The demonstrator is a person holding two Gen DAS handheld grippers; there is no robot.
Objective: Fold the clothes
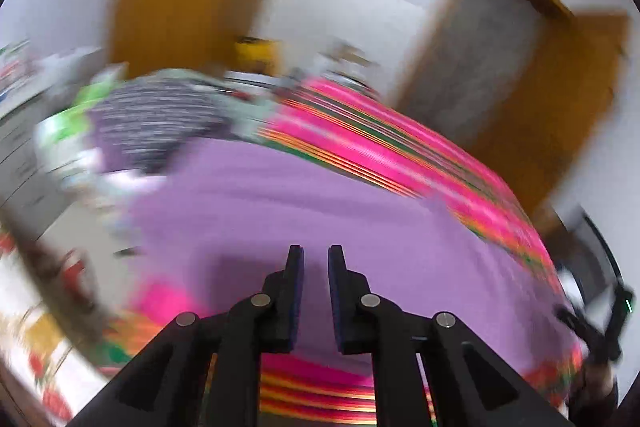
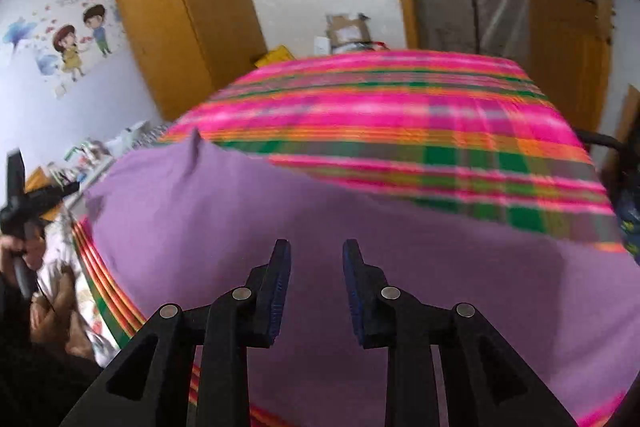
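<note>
The purple garment (image 2: 360, 227) lies spread across the plaid bedspread (image 2: 400, 107) on the bed, one corner peaked up at its far left edge. Your left hand-held gripper (image 1: 316, 259) hovers over it with jaws narrowly parted, holding nothing; your right hand-held gripper (image 2: 316, 255) stands somewhat wider, also empty. Pinch too deep and you may catch the bedspread with the cloth. The left view is blurred, so your aim may slip.

Purple garment (image 2: 360, 239): plain, unpatterned cloth; spread mostly flat across the pink plaid bedcover (image 2: 400, 115); one far corner peaked upward; near edge overhanging the bed's side.
</note>
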